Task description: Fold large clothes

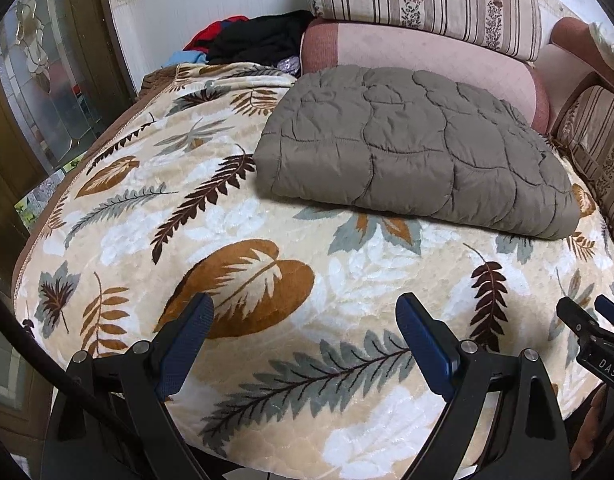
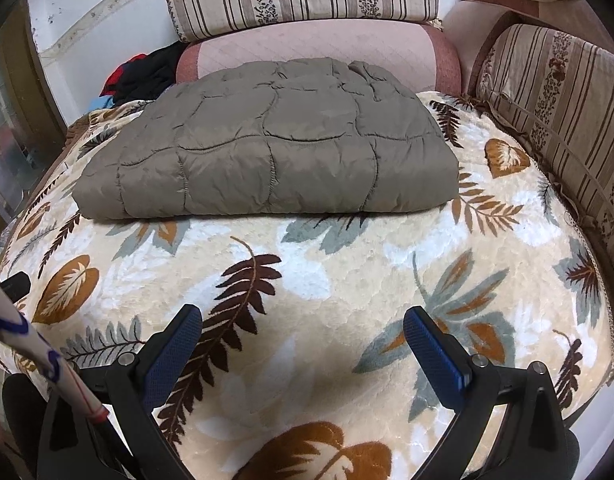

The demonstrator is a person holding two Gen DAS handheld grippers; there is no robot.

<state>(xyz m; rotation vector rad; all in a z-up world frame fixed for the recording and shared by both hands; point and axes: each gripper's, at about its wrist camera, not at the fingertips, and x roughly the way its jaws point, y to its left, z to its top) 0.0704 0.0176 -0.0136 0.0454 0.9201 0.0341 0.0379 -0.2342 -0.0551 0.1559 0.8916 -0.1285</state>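
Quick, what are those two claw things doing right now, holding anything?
Left gripper: open, holding nothing, above the leaf-print blanket.
Right gripper: open, holding nothing; the folded quilted garment lies ahead, untouched.

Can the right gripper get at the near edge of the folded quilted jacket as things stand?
Probably yes. The right gripper is open and empty, facing the folded quilted jacket, with only bare leaf-print blanket between them. The left gripper sits off to the side, not in that path.
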